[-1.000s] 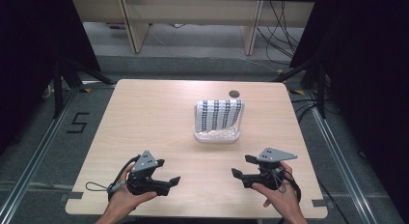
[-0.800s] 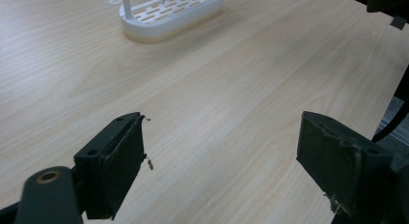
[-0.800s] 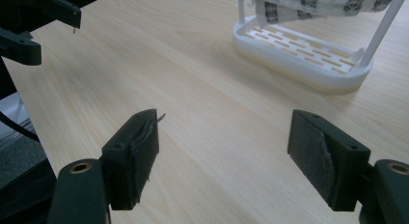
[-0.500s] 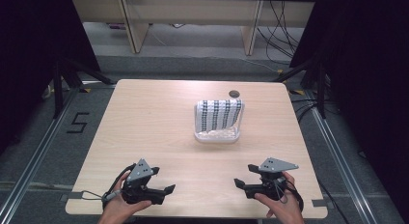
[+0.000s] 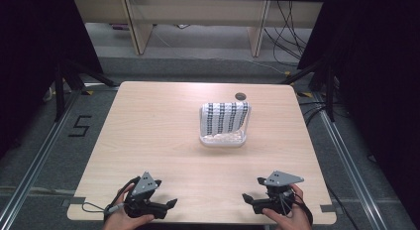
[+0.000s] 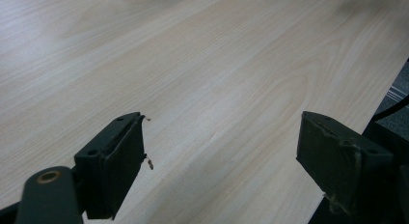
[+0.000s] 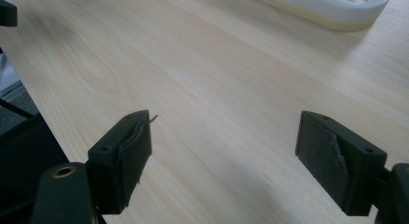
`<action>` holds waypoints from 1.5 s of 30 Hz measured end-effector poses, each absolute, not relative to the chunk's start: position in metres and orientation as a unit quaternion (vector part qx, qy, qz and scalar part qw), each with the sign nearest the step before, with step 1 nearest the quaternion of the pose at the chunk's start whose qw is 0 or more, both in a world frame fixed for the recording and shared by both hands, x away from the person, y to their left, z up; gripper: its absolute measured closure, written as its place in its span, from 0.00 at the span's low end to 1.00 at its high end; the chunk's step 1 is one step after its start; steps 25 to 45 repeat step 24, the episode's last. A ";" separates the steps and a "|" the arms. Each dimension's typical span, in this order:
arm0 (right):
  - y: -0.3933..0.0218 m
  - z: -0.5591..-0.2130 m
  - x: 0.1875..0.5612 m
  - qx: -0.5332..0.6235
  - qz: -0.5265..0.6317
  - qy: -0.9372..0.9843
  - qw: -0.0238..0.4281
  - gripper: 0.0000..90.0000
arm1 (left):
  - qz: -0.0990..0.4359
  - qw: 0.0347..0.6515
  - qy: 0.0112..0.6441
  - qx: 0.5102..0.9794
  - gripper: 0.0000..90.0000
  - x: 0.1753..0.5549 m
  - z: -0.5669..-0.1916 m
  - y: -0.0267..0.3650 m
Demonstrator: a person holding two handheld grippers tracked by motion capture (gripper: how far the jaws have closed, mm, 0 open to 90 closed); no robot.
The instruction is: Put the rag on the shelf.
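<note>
At seven o'clock the left gripper [image 5: 171, 203] rests released, jaws wide over bare table [image 5: 148, 126]; the patterned cloth [image 5: 225, 117] drapes a white tray [image 5: 222, 140] just past centre; at five o'clock the right gripper [image 5: 246, 198] is likewise released; I'd approach the cloth's edge squarely.

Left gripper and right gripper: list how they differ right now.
The left gripper points right, toward the table's middle; the right gripper points left. The right gripper view takes in the white tray at its top edge; the left gripper view faces bare table. Both are open, empty, near the front edge.
</note>
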State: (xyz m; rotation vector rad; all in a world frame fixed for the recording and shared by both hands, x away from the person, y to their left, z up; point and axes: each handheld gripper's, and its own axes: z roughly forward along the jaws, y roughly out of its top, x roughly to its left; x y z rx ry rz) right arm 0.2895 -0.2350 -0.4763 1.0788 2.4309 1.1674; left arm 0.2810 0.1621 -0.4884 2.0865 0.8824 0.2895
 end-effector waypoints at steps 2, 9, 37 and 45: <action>-0.236 -0.478 0.288 0.374 0.395 0.832 0.114 0.24 | 0.114 0.422 0.355 0.826 0.18 0.280 -0.489 0.160; -0.239 -0.480 0.287 0.381 0.391 0.830 0.116 0.24 | 0.120 0.411 0.351 0.833 0.18 0.282 -0.490 0.162; -0.240 -0.482 0.290 0.369 0.394 0.835 0.106 0.24 | 0.115 0.411 0.354 0.832 0.18 0.283 -0.492 0.162; -0.240 -0.482 0.290 0.369 0.394 0.835 0.106 0.24 | 0.115 0.411 0.354 0.832 0.18 0.283 -0.492 0.162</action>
